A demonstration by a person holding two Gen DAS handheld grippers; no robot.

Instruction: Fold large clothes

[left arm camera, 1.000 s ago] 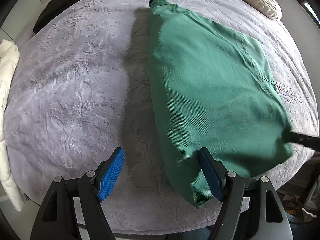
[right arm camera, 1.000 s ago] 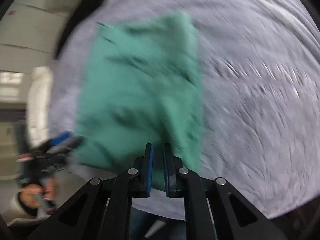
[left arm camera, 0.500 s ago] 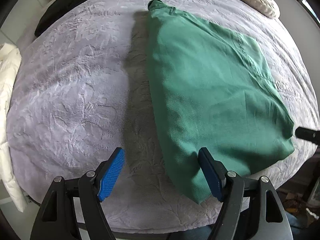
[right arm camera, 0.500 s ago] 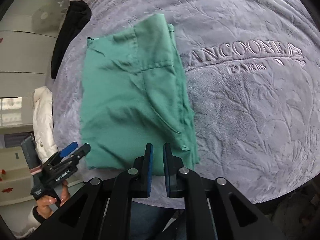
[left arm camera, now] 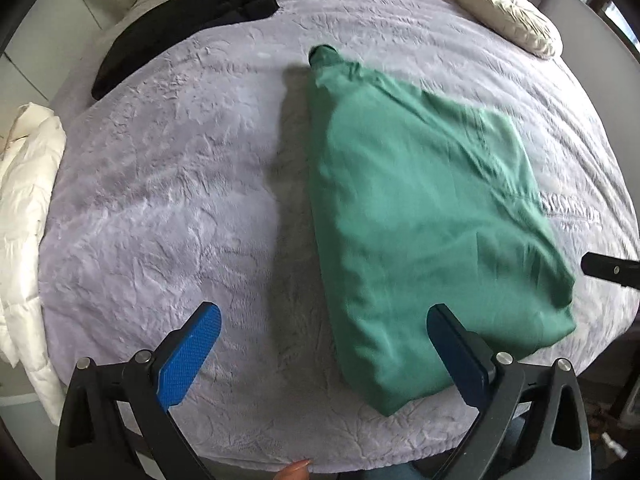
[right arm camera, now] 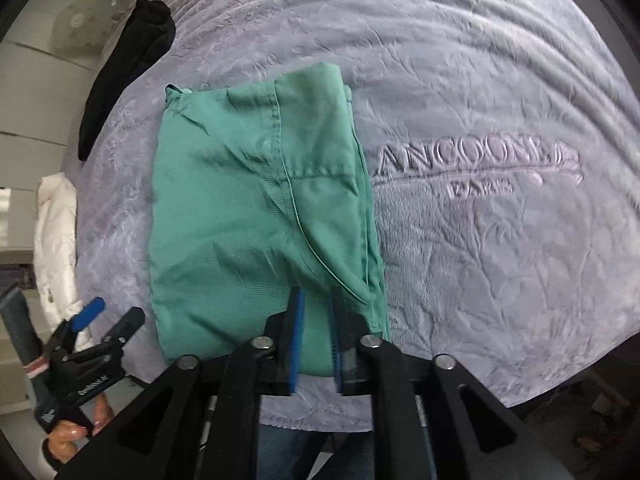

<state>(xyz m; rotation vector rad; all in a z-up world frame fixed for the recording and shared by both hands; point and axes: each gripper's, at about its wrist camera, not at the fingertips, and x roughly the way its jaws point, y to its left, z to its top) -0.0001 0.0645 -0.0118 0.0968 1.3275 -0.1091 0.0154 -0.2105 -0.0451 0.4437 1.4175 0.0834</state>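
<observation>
Folded green cotton garment [left arm camera: 420, 216] flat on lilac embossed plush bedspread [left arm camera: 168, 200], left gripper [left arm camera: 324, 344] jaws opening, wide, nothing gripped, right gripper [right arm camera: 316, 340] jaws opening, narrow gap, above garment's near edge, fabric not pinched.

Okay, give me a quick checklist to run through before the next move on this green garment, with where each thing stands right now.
1. Left tongs free of cloth: ok, jaws opening wide, nothing between them.
2. Right tongs free of cloth: ok, jaws opening, no fabric pinched between them.
3. Green garment lying folded on the purple blanket: ok, a compact rectangle resting flat.
4. Fold edges tidy: not ok, the right-hand layers look slightly offset and the surface is creased.
5. Space beside the garment: ok, the black clothing and white jacket lie apart from it.
6. Garment fully on the bed: ok, its near edge sits inside the blanket's edge.
</observation>
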